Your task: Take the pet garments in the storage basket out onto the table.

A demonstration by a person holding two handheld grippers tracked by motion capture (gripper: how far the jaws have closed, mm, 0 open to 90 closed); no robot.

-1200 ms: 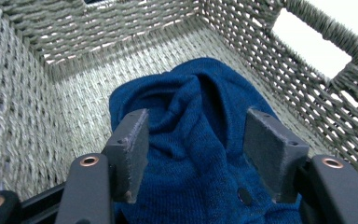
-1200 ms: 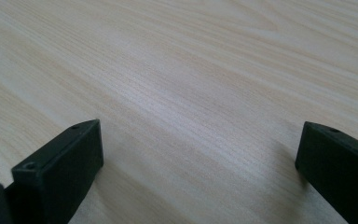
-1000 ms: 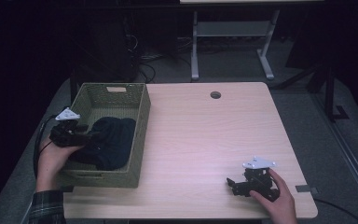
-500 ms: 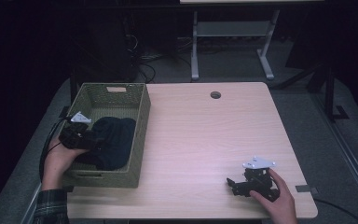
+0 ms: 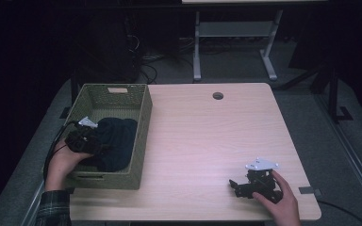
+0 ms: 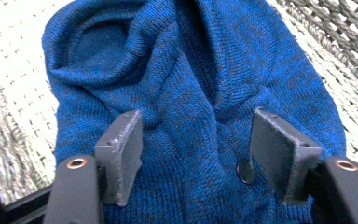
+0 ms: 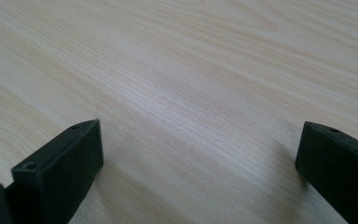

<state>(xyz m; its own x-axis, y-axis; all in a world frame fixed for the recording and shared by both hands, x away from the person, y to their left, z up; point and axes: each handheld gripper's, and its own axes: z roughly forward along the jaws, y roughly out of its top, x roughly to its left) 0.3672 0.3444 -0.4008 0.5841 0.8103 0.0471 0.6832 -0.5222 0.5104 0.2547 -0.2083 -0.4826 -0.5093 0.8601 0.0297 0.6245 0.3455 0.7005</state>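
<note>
A blue knit sweater [image 6: 200, 93] lies bunched in the woven basket [image 5: 141, 117], which sits at the left end of the table [image 5: 207, 136]. A dark button [image 6: 245, 171] shows on the knit. The left gripper [image 5: 99, 146] is down inside the basket over the sweater; its jaws have just been opening and stand spread, with a fold of the knit between them, and the pads seem to rest on the cloth rather than pinch it, though the close view makes that hard to judge. The left hand [image 5: 61, 165] reaches over the basket's near left wall, a plaid cuff [image 5: 52, 209] at the wrist.

Well apart, near the front right corner, the right gripper [image 5: 234, 184] lies low on the bare tabletop, jaws wide with only pale wood grain between them.

The top has a round cable hole [image 5: 218, 95] near the far edge. Beyond, the room is dim: grey carpet [image 5: 306, 89], a white desk frame [image 5: 235, 37] and tangled cables [image 5: 155, 66]
</note>
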